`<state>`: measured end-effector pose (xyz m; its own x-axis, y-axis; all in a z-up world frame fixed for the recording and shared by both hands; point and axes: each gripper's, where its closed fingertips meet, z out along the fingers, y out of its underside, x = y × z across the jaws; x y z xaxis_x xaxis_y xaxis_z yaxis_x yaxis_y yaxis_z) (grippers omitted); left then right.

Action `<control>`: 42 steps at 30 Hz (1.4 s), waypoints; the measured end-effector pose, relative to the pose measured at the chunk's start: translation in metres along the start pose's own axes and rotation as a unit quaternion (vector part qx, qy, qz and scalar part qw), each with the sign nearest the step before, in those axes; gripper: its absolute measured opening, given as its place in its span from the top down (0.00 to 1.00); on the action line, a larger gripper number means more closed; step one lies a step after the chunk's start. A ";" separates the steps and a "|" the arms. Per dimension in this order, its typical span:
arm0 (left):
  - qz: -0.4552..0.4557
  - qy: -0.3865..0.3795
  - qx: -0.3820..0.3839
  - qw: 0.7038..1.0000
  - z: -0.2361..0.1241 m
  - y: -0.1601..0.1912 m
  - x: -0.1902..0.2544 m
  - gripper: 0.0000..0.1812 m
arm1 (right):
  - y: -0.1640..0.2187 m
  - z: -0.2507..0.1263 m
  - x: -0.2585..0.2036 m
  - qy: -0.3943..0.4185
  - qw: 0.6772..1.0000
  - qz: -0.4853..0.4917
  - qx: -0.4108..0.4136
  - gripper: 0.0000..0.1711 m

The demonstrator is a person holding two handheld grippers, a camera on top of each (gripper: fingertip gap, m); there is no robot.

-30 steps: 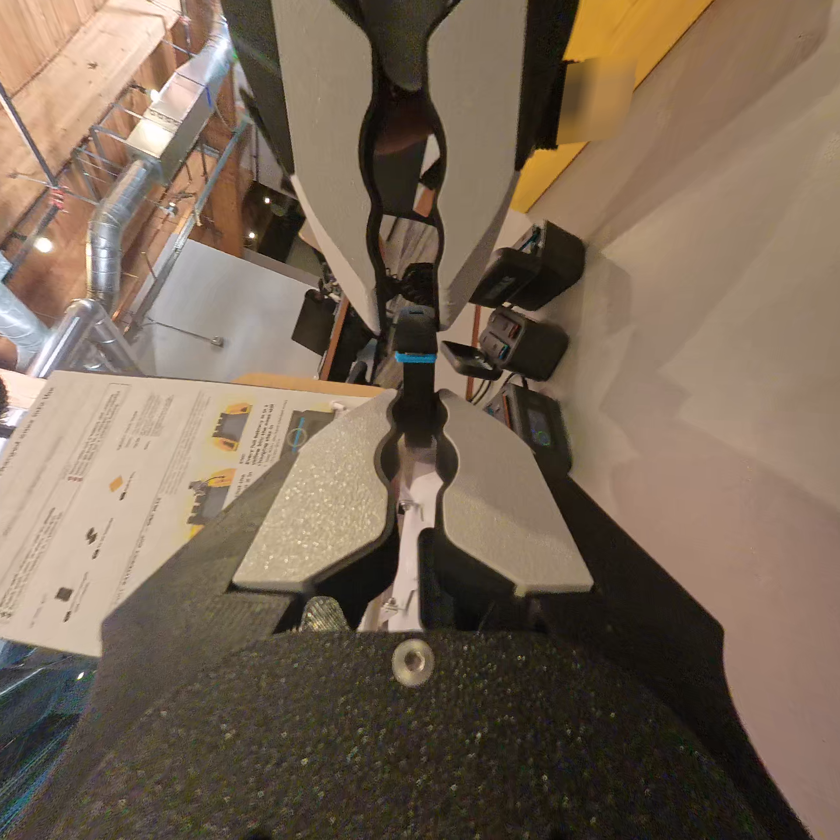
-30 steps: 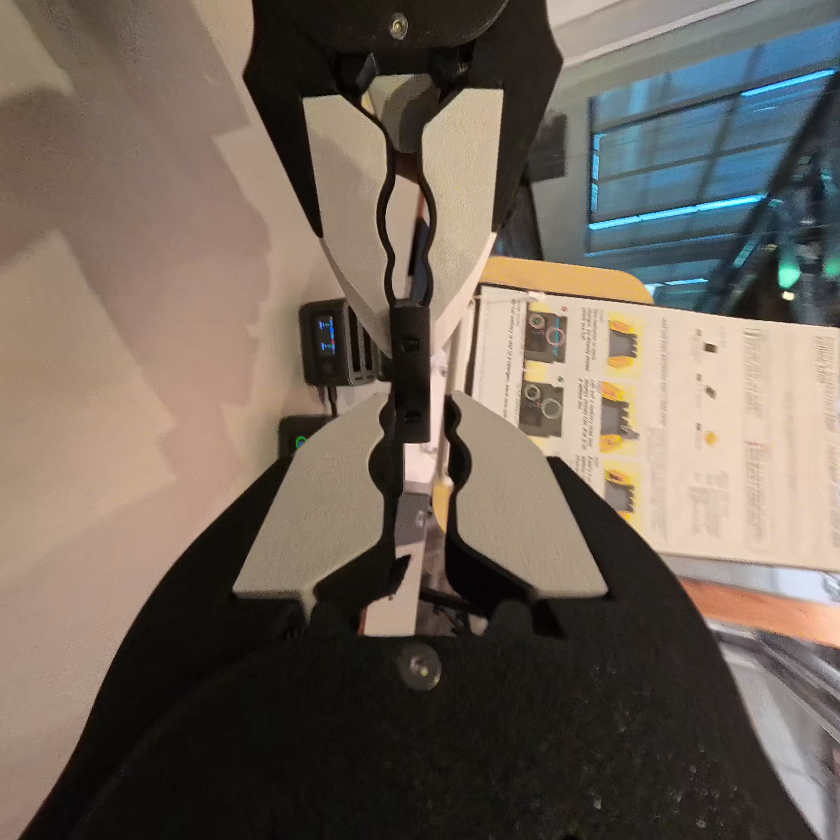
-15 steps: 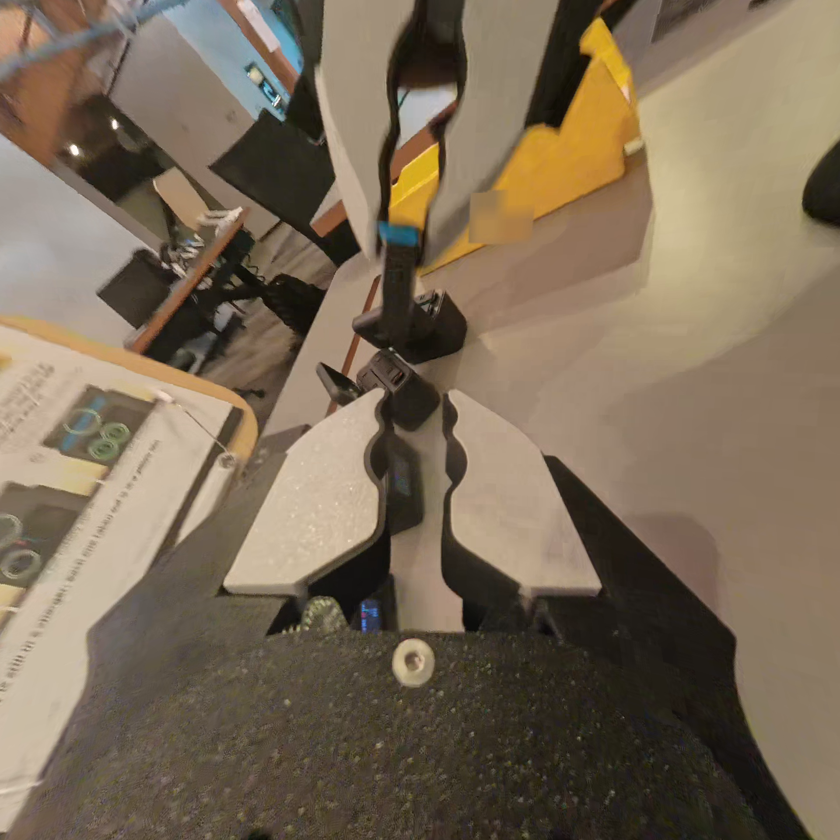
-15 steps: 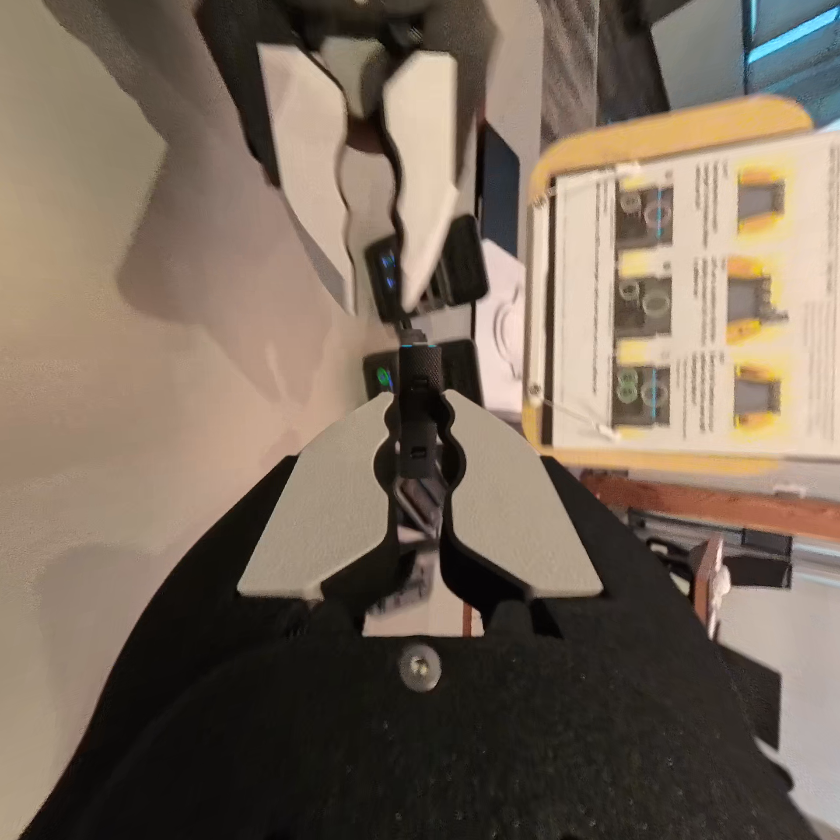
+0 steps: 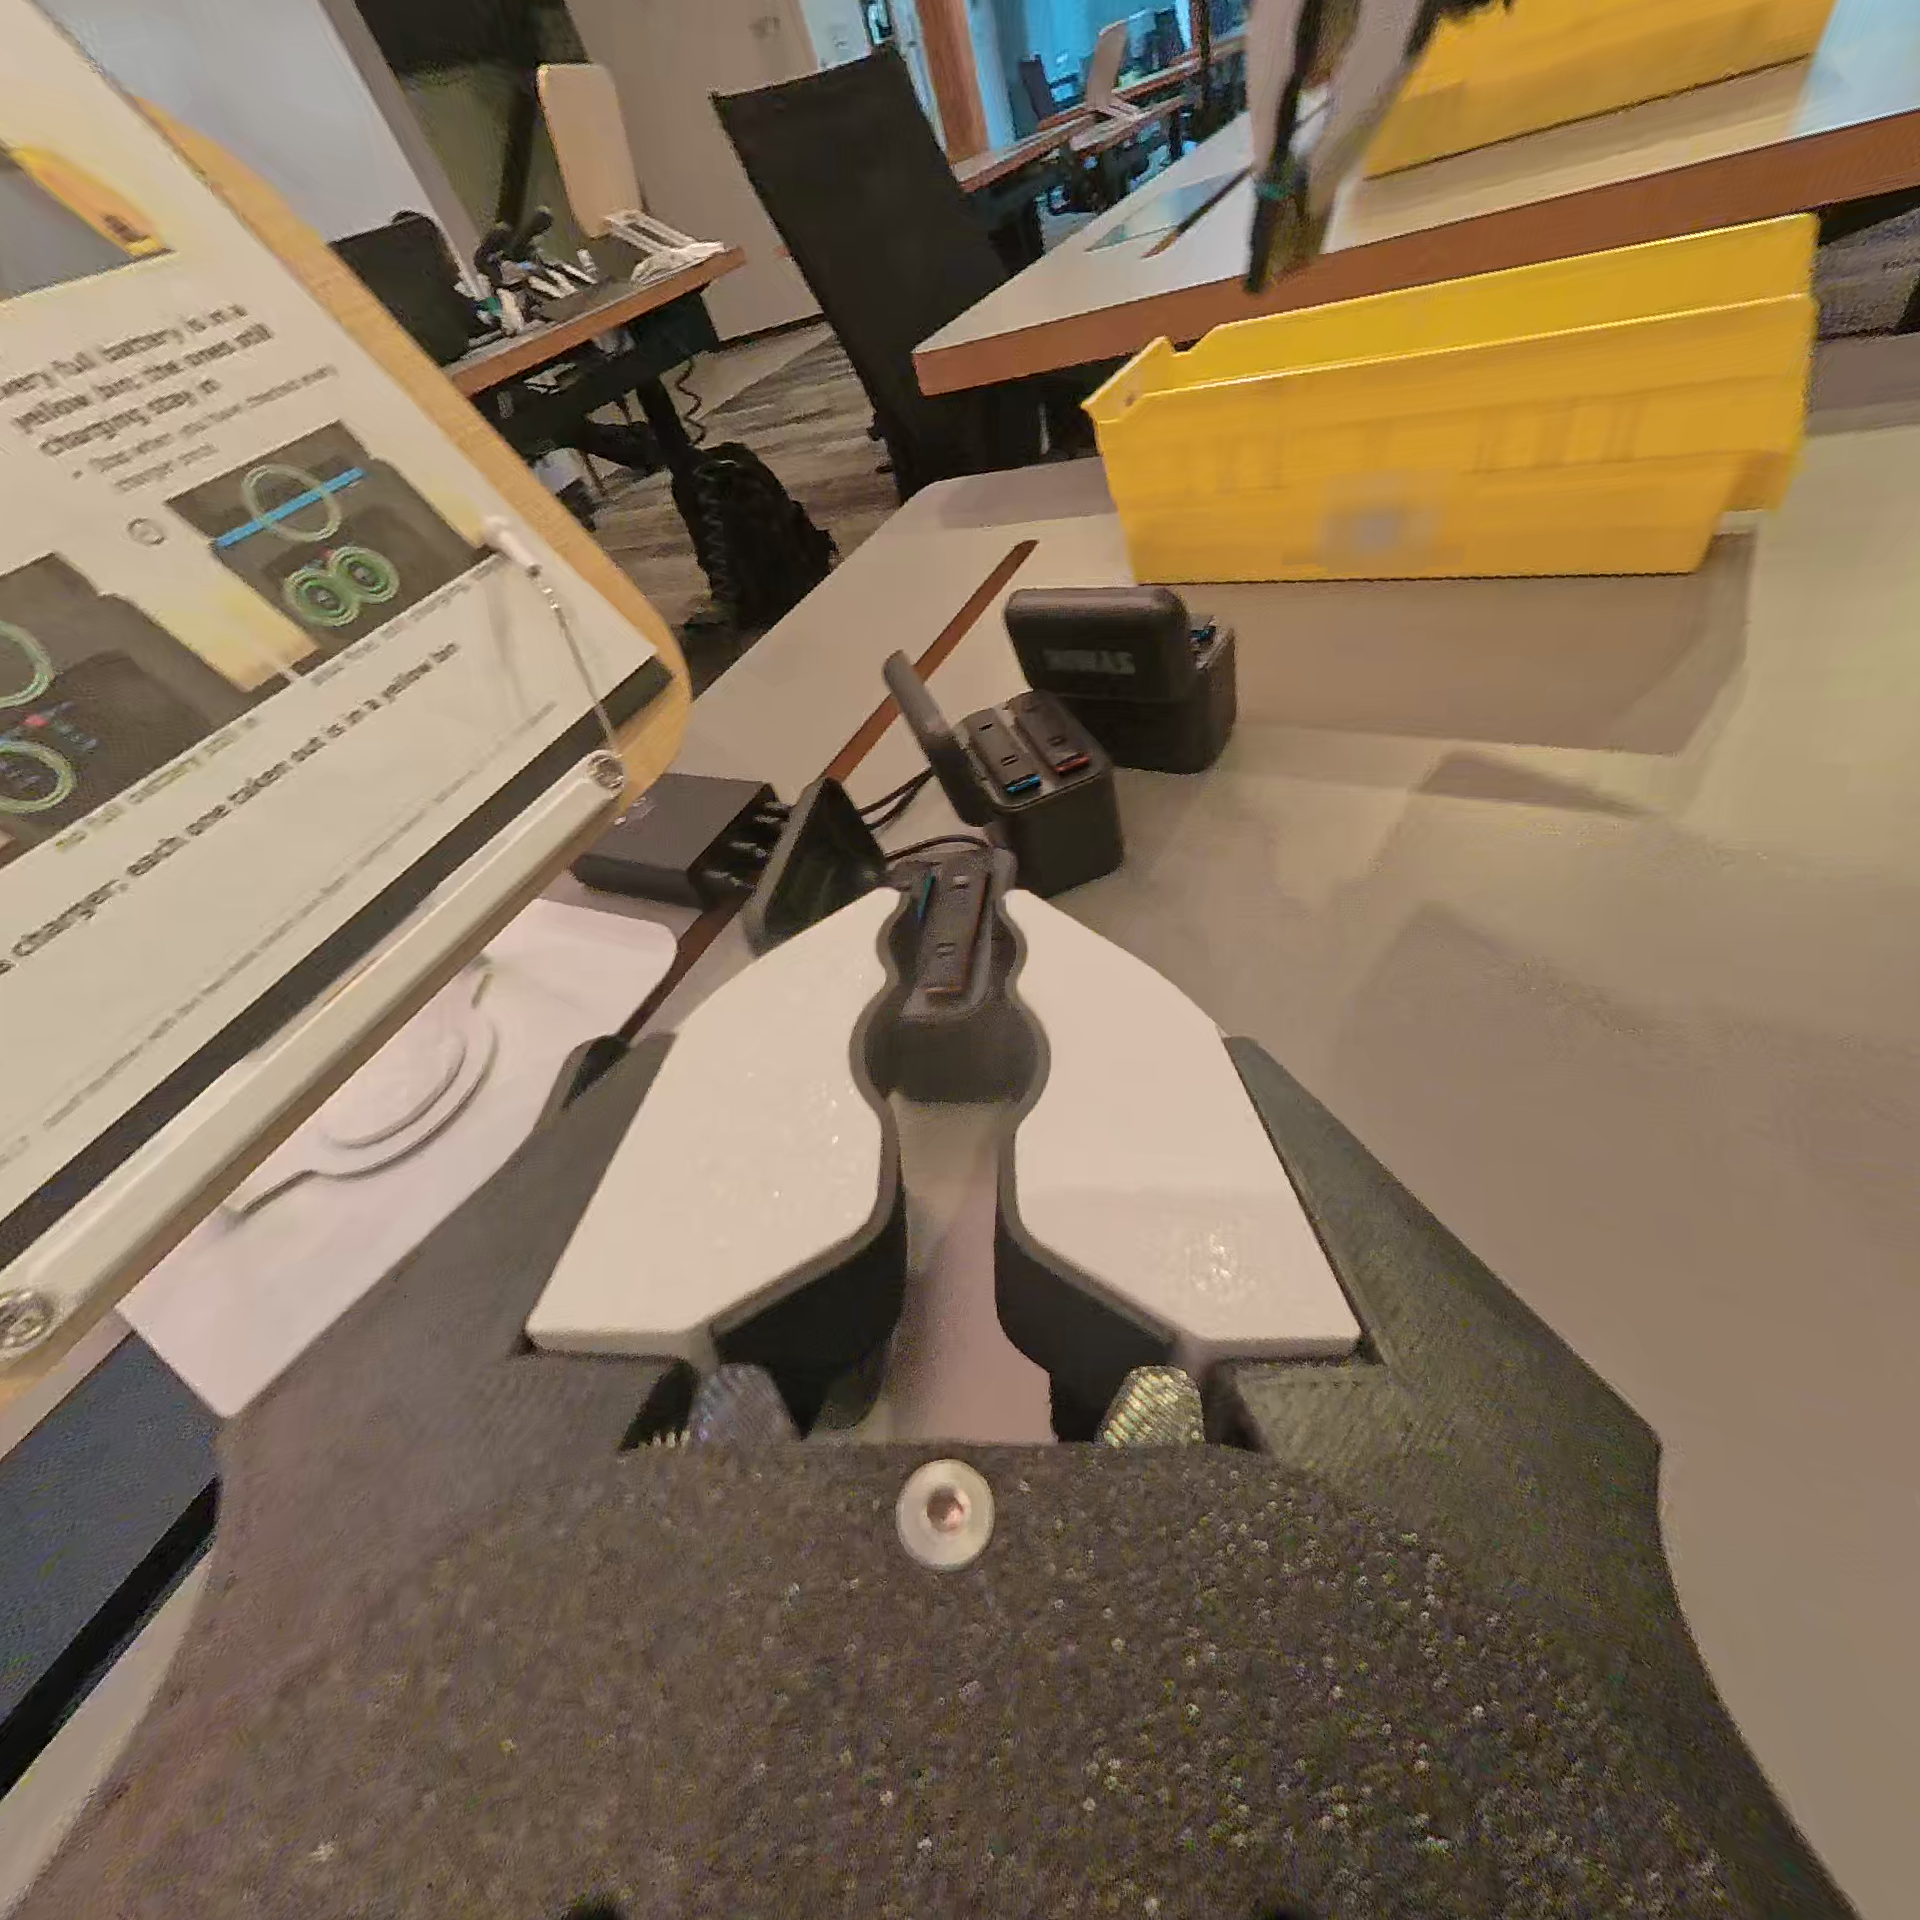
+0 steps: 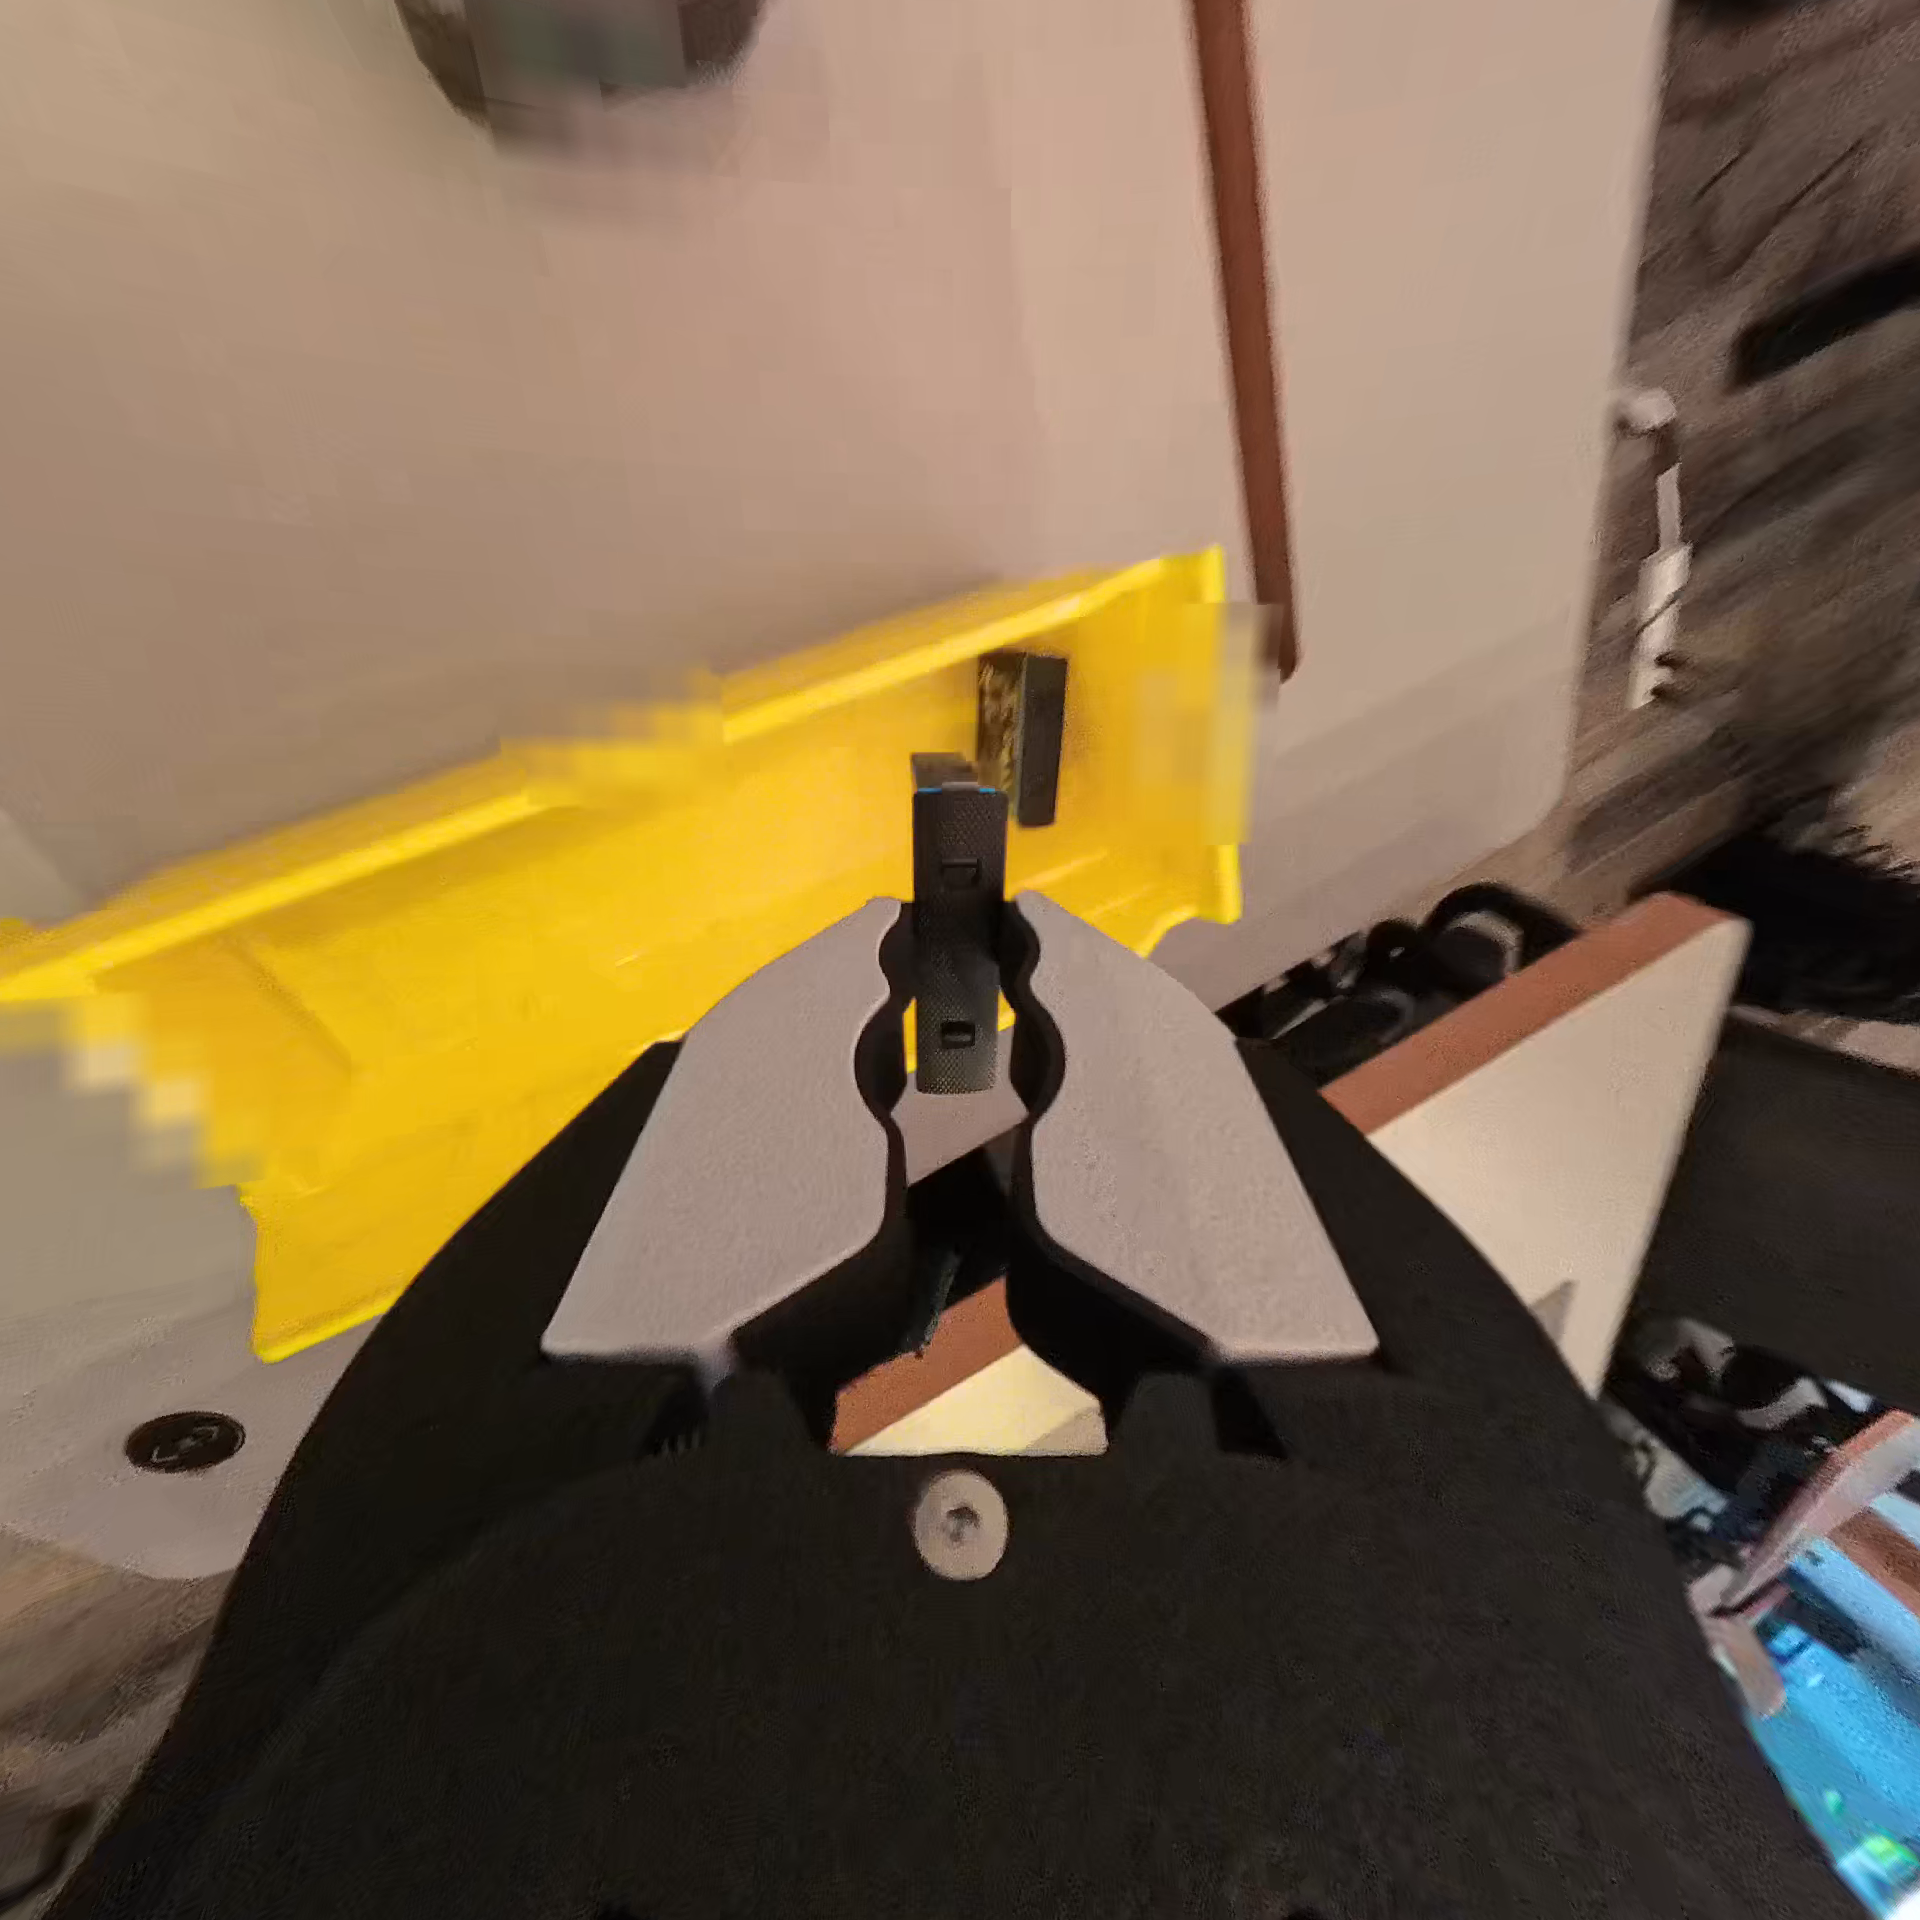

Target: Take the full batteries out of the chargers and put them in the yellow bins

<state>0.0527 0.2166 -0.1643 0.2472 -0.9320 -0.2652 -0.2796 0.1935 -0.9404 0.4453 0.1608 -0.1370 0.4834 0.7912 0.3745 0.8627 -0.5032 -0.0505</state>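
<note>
My right gripper (image 6: 958, 899) is shut on a black battery (image 6: 954, 935) with a blue end. It holds the battery over the open yellow bin (image 6: 623, 935), where another black battery (image 6: 1023, 738) lies. In the left wrist view the right gripper (image 5: 1299, 114) shows blurred at the top, above the yellow bins (image 5: 1455, 468). My left gripper (image 5: 954, 896) is empty, its jaws a narrow gap apart. Through the gap I see the nearest charger (image 5: 945, 977) with batteries in it. A second open charger (image 5: 1049, 821) and a closed one (image 5: 1132, 665) stand behind.
A printed instruction board (image 5: 260, 623) on a wooden stand leans in close at the left. A black USB hub (image 5: 675, 831) with cables sits beside the chargers. The brown table edge (image 6: 1455, 1049) runs close to my right gripper. Office chairs and other tables stand beyond. One gripper's finger ends stand about 40 cm off the other's.
The two grippers faced each other tip to tip over the chargers. The right one has since carried its battery to the yellow bin. The left one has swung level towards the chargers.
</note>
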 end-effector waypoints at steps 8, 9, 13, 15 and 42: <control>-0.065 -0.068 0.010 0.995 -0.021 0.014 -0.050 0.93 | 0.022 0.089 -0.006 -0.065 0.998 0.010 -0.013 0.91; -0.072 -0.076 0.010 0.994 -0.024 0.016 -0.055 0.93 | 0.023 0.097 -0.006 -0.069 0.998 0.009 -0.013 0.91; -0.091 -0.101 0.001 0.991 -0.034 0.030 -0.067 0.92 | 0.024 0.119 -0.003 -0.068 0.997 -0.006 -0.018 0.91; -0.098 -0.107 -0.008 0.989 -0.035 0.038 -0.069 0.92 | 0.024 0.127 -0.002 -0.069 0.997 -0.008 -0.020 0.91; -0.130 -0.124 -0.074 0.981 -0.042 0.091 -0.079 0.78 | 0.024 0.095 0.030 0.037 0.999 -0.004 0.008 0.89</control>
<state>-0.0313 0.2953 -0.2202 0.5408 -0.8372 -0.0811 -0.3046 -0.1051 -0.9467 0.4947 0.2049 -0.2146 0.4647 0.7667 0.4431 0.8691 -0.4907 -0.0624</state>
